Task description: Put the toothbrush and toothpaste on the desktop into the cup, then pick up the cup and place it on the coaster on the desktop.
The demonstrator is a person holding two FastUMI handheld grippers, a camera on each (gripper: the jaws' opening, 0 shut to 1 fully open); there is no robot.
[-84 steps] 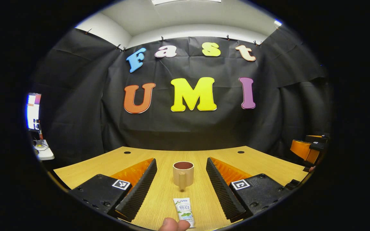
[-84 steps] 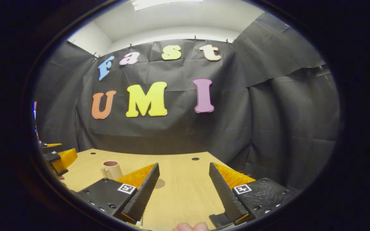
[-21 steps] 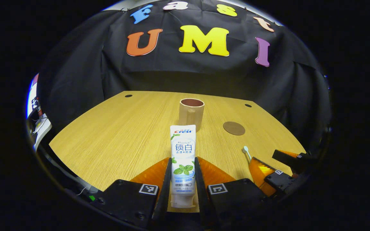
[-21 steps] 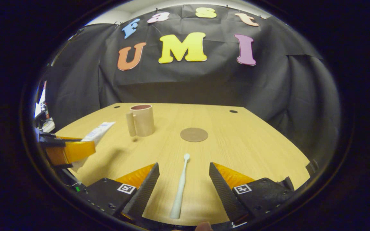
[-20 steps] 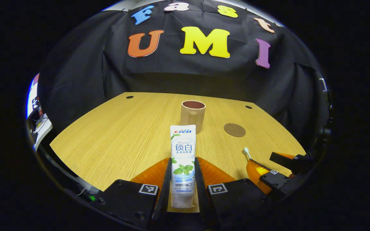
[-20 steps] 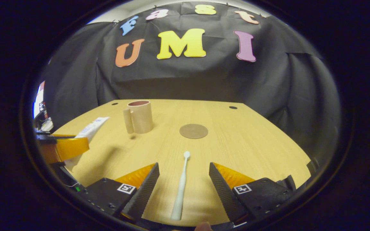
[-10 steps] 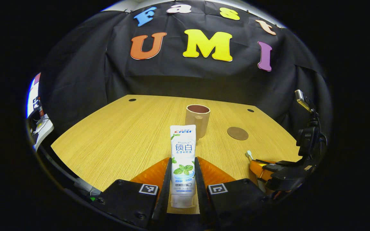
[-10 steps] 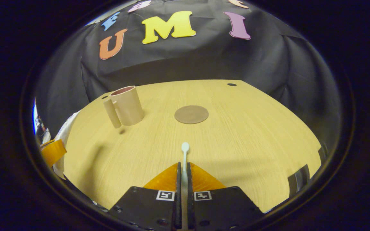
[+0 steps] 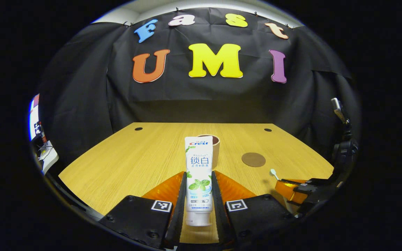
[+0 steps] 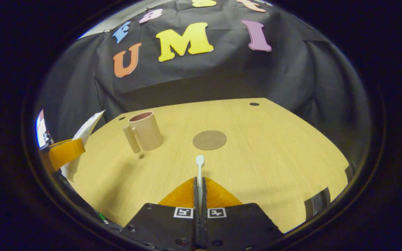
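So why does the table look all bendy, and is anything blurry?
Fisheye lens: in the right gripper view the light wooden table bulges round, with the white toothbrush sharp; in the left gripper view the white toothpaste tube is crisp, and edges darken.

Wood-grain desktop (image 9: 134, 160), glossy plastic toothpaste (image 9: 199, 167), matt cup (image 10: 146, 130)

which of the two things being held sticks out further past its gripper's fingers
The toothpaste in the left gripper: most of its tube stands past them. The toothbrush in the right gripper shows just its head end.
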